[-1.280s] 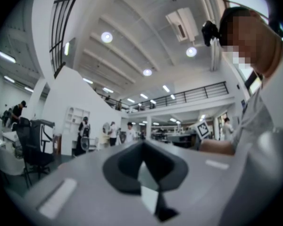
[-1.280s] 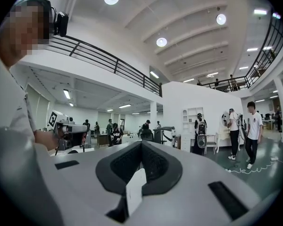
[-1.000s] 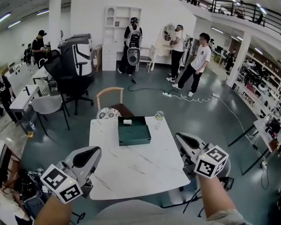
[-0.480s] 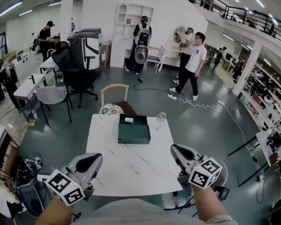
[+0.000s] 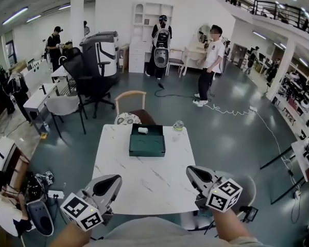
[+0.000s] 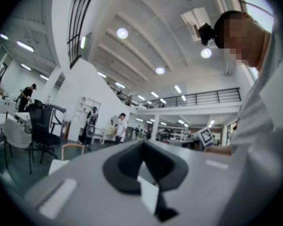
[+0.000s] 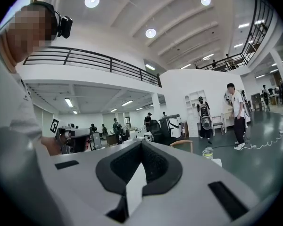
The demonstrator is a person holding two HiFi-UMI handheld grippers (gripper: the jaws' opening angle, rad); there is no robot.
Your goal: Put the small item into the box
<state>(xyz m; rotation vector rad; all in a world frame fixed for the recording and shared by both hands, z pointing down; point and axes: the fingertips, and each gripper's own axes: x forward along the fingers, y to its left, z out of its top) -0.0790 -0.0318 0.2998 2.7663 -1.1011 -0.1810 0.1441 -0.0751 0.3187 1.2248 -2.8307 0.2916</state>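
Seen from the head view, the small item (image 5: 142, 130), white and short, lies at the far end of the green box (image 5: 147, 145), in its darker top strip. Whether it already rests inside or only on the rim I cannot tell. Its long side looks to run across the frame. The box sits in the upper middle of the white surface (image 5: 144, 184). The left gripper (image 5: 115, 180) at lower left and the right gripper (image 5: 191, 170) at lower right hang over the near edge, both well apart from the box and pointing up the frame toward it. The item lies ahead and between them, slightly toward the left one, so neither is clearly nearer. Only bare surface separates the fingers from the box. A bottle (image 5: 177, 125) stands at the far right corner, near the box's right side, and a chair (image 5: 132, 103) with a cushion (image 5: 127, 119) waits beyond the far edge.

Next, the left gripper view: the fingers are pressed together with nothing between them. The chair (image 6: 71, 149) shows at lower left; box and item are out of sight.

Lastly, the right gripper view: these fingers are pressed together too, and empty. The bottle (image 7: 207, 153) and the chair (image 7: 181, 145) show at right, the item nowhere in frame
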